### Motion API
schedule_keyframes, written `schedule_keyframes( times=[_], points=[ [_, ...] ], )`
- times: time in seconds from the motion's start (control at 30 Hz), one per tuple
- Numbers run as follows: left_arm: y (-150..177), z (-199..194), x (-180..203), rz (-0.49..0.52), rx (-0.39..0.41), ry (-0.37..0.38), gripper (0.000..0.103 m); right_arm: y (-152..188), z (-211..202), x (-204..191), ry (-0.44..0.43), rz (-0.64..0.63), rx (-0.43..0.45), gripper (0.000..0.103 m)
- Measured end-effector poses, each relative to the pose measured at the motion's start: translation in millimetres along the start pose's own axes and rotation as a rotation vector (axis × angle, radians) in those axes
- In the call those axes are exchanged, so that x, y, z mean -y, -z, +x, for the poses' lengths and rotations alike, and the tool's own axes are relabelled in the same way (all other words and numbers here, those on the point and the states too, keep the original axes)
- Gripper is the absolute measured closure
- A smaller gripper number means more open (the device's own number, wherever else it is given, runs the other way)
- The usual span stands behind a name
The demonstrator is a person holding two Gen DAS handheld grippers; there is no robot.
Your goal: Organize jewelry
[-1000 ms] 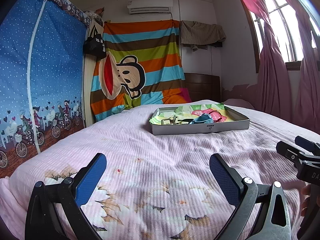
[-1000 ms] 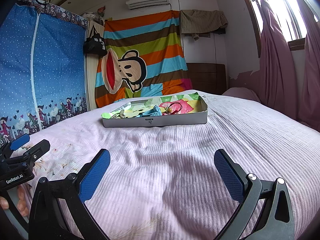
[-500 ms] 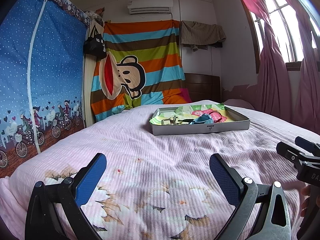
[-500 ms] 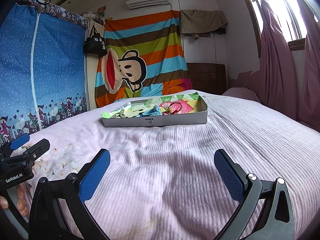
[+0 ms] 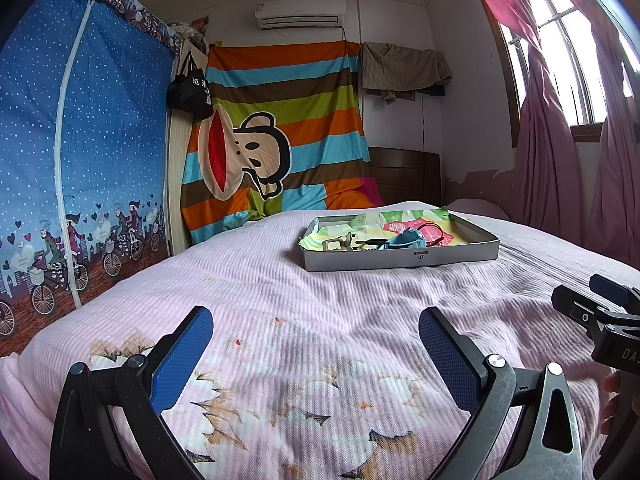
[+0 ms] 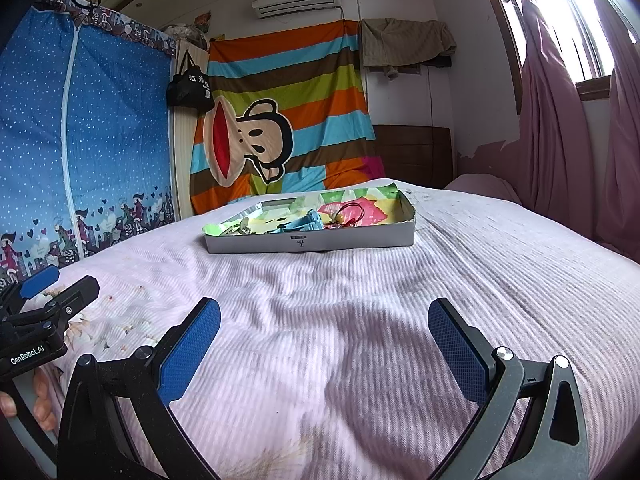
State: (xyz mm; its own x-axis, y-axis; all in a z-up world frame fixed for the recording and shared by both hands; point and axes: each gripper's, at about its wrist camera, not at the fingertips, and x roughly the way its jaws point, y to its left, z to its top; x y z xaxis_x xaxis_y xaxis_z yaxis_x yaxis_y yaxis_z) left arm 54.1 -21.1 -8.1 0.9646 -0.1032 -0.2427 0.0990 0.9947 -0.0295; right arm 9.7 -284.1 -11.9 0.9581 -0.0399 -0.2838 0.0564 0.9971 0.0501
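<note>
A shallow grey metal tray [image 5: 400, 258] lined with colourful paper sits on the pink bed, far ahead of both grippers; it also shows in the right wrist view [image 6: 312, 242]. In it lie a light-blue watch [image 5: 406, 238], a red cord bracelet [image 5: 434, 232] and a small metal piece [image 5: 336, 245]. The watch [image 6: 308, 220] and bracelet [image 6: 352, 212] show in the right view too. My left gripper [image 5: 316, 338] is open and empty above the bedspread. My right gripper [image 6: 324, 330] is open and empty.
The pink bedspread [image 5: 280, 300] spans the foreground. A blue fabric wardrobe [image 5: 80, 152] stands at the left, a striped monkey cloth [image 5: 276, 136] hangs behind, and pink curtains [image 5: 560, 160] hang at the right. The other gripper shows at each view's edge [image 5: 600, 320] [image 6: 36, 320].
</note>
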Motion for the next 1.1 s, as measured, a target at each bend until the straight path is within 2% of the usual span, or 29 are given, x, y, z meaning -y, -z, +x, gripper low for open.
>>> schedule_keyframes(
  times=[1.1],
  points=[
    [2.1,-1.0,1.4,0.000,0.005,-0.002,0.000,0.3,0.0,-0.4,0.001,0.001,0.000,0.001]
  ],
)
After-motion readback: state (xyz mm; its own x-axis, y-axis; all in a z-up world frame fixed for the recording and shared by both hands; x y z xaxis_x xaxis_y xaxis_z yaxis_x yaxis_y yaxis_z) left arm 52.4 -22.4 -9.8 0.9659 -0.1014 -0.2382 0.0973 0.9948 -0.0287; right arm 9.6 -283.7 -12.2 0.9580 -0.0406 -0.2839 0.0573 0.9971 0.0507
